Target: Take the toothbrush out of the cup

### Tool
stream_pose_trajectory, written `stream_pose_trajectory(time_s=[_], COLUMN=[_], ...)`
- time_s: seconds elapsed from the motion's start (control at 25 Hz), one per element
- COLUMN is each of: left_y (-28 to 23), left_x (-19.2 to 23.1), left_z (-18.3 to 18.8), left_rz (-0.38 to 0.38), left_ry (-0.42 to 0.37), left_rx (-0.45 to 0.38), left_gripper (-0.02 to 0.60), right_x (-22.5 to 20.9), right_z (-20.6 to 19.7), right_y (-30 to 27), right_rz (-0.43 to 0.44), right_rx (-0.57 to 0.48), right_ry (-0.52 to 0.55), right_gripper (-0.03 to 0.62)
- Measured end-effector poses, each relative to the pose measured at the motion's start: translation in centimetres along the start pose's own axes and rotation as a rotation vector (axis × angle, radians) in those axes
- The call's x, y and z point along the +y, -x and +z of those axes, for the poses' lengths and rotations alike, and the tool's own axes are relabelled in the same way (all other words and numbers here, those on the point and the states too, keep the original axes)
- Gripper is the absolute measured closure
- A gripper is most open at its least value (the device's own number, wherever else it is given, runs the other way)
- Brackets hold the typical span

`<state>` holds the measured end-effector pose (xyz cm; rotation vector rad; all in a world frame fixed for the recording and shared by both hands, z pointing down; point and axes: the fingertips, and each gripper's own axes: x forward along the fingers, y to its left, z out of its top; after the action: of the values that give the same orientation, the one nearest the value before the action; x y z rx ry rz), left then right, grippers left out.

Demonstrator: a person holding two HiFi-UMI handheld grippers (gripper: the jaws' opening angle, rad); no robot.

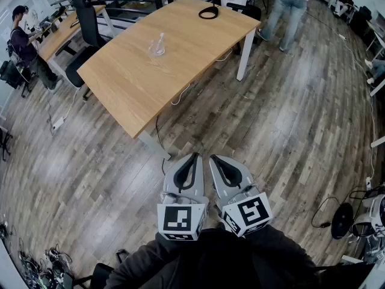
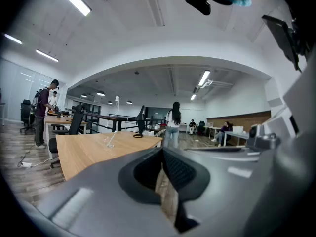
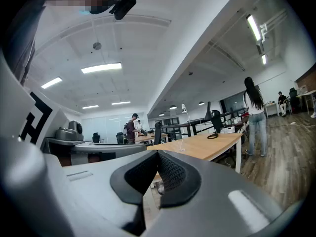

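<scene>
One wooden table (image 1: 180, 77) carries everything the task needs, and it stands well ahead of the person across bare floor. Two grippers are held low and close to the body, side by side and roughly level: the left gripper (image 1: 194, 156) has its jaws together on nothing, and the right gripper (image 1: 213, 158) is likewise closed and empty. One black loop (image 1: 209, 12), perhaps a headset, lies near the table's far corner. One clear cup (image 1: 157, 48) stands upright about midway along the top, closer to the far-left long edge than to the near one. One toothbrush (image 1: 160, 39) leans inside it, its upper end rising above the rim. The cup looks light and likely to slide or tip if the brush drags on its wall, so it may need steadying with one pair of jaws low on its side, and gently if it is thin plastic. The toothbrush should be light, stiff and narrow; the best hold is probably on the free shaft above the rim, lifted along its own lean.
</scene>
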<state>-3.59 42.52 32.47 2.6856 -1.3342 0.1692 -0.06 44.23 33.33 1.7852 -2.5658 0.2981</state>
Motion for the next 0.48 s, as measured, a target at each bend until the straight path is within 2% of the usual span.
stream_pose_trajectory(time_s=[0.48], left_y=[-4.0], left_x=[10.4], left_z=[2.1], left_rz=[0.033], left_ry=[0.024], left_rx=[-0.029], left_gripper=[0.574], right_x=[2.0], right_z=[1.6], right_y=[-11.1], right_rz=[0.034], right_rx=[0.008], right_ry=[0.020], right_gripper=[0.594])
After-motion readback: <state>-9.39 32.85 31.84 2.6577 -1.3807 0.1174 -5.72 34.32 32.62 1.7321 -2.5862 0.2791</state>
